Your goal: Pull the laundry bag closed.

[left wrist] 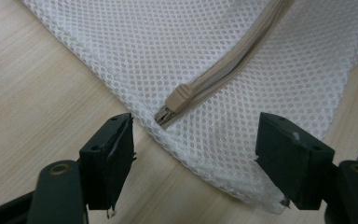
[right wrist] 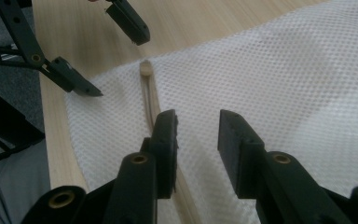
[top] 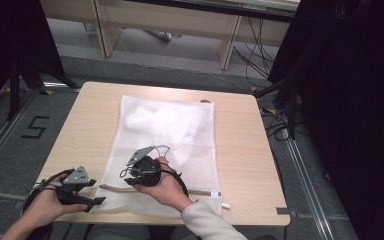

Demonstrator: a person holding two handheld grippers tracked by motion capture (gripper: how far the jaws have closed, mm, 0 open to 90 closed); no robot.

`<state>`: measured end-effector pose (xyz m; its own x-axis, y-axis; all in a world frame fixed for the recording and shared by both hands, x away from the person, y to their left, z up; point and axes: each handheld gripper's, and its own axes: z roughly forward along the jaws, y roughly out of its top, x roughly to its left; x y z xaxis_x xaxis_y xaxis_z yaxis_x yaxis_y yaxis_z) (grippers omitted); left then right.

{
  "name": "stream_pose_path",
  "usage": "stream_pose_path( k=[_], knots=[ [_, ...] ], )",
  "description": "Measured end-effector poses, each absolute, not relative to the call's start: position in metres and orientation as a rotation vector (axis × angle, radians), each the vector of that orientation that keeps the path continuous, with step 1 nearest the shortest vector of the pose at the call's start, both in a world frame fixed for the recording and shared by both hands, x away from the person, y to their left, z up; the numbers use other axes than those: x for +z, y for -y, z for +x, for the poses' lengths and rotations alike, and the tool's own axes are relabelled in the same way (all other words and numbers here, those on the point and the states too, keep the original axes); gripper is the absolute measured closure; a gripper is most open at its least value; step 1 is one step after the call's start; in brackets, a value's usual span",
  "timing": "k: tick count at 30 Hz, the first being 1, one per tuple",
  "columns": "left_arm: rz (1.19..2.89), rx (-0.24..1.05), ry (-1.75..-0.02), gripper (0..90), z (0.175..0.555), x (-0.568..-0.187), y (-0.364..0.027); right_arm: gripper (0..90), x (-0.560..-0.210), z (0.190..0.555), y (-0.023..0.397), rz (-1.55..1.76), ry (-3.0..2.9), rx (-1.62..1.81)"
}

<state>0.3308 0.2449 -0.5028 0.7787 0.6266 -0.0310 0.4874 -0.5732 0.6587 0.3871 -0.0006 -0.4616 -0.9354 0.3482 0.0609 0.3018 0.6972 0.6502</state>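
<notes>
I see a white mesh laundry bag lying flat in the middle of the high view, on a light wooden table, with something soft and white inside its upper half. A beige zipper runs along the bag's lower edge; its slider sits at the lower left corner of the bag, centre frame in the left gripper view.

My left gripper rests at the lower left of the high view, just off that corner. Its jaws stand wide apart on either side of the slider, touching nothing, with the bag's corner between them.

My right gripper hovers over the bag's lower middle, just above the zipper line. In the right gripper view its jaws stand narrow, a small gap between the pads and only mesh below them; the zipper tape passes under the left-hand jaw. They pinch nothing.

Around the table: grey floor, black cables at right, wooden furniture legs at the top
</notes>
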Motion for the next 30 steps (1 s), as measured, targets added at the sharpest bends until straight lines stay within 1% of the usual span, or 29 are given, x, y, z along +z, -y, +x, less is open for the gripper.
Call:
stream_pose_path(
  k=[11,12,15,19,30],
  knots=[
    [2.288,0.252,-0.846,26.6,0.33,-0.504,-0.245,71.5,-0.473,0.389,-0.035,0.496,-2.884,1.076],
    [2.29,0.252,-0.845,26.6,0.33,-0.504,-0.245,72.1,-0.472,0.387,-0.037,0.563,-2.897,1.062],
    [2.295,0.251,-0.825,26.6,0.33,-0.503,-0.245,72.9,-0.477,0.39,-0.044,0.531,-2.91,1.063],
    [2.301,0.252,-0.823,26.4,0.33,-0.503,-0.245,73.5,-0.482,0.391,-0.052,0.565,-2.937,1.035],
    [2.298,0.251,-0.827,26.1,0.331,-0.503,-0.245,74.1,-0.491,0.392,-0.069,0.521,-2.965,1.026]
  ],
)
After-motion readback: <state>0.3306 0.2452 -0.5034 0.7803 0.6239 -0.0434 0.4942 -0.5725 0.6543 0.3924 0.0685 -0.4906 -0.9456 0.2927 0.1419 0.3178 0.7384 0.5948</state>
